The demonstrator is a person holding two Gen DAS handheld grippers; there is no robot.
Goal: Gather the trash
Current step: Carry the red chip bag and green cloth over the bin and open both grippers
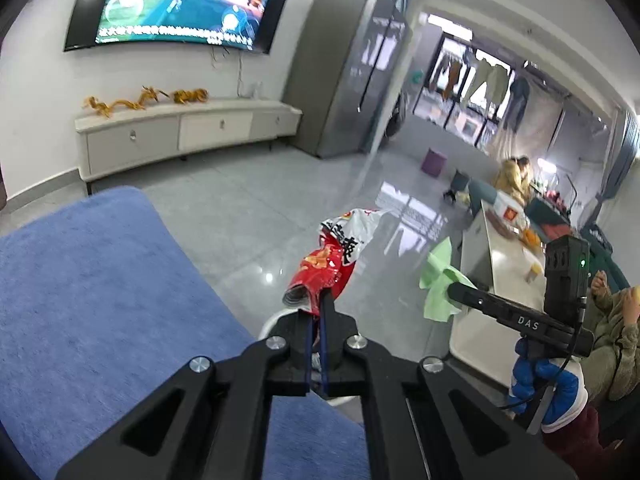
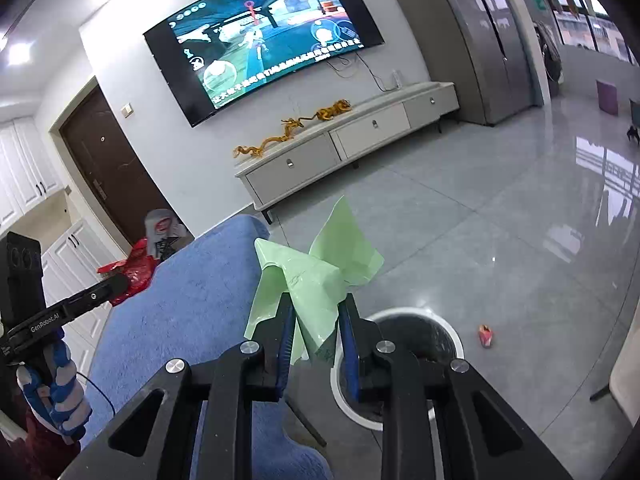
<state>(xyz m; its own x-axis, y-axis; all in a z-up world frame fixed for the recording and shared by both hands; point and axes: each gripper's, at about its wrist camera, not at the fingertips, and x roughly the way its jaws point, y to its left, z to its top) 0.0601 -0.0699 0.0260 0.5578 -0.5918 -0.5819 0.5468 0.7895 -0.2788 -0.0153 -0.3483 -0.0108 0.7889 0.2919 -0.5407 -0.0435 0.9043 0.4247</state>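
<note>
Left gripper point(image 1: 318, 300) pinches a red snack wrapper point(image 1: 328, 260); right gripper point(image 2: 314, 312) clamps green paper point(image 2: 308, 276) at its tips

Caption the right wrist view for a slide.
Right claw grips green paper above the round bin, beside the blue cushion.

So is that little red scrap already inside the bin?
No, the red scrap lies on the floor tiles beside the round bin.

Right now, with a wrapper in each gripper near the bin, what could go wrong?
1. The left gripper pinches only one end of the red snack wrapper, so it might slip out.
2. The green wrapper is loose and wide beside the round bin; it could catch the rim or drift aside.
3. A small red scrap on the floor could get overlooked.
</note>
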